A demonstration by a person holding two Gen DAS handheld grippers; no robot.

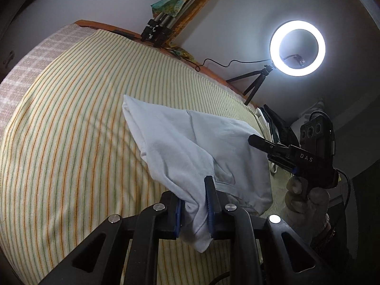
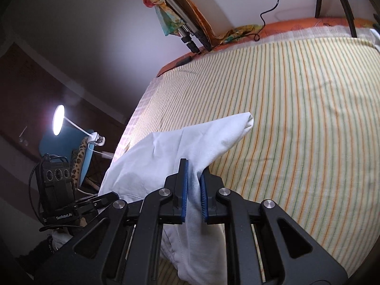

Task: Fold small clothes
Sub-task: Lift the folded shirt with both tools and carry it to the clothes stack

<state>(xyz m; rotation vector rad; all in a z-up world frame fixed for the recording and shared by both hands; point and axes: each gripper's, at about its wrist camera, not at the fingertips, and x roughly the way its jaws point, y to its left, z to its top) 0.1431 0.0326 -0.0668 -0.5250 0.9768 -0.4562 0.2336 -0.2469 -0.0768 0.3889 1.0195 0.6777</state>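
Pale blue garment [image 1: 190, 142] (creased) hangs bunched, lifted above striped bed.

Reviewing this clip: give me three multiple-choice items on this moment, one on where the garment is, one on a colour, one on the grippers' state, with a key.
1. Where is the pale garment?
A. Lying flat and untouched on the bedspread
B. Lifted at one end by both grippers over the striped bedspread
C. Hung on the ring light

2. What colour are the gripper pads?
A. Blue
B. Red
C. White

3. What state are the left gripper and right gripper in?
A. Both wide open
B. Only the left is shut
C. Both shut on the garment

Key: 1 B, each wrist view shows the cloth rising into its jaws with the bed beneath; 2 A, blue strips line the fingers; 3 C, cloth is pinched between both pairs of pads.
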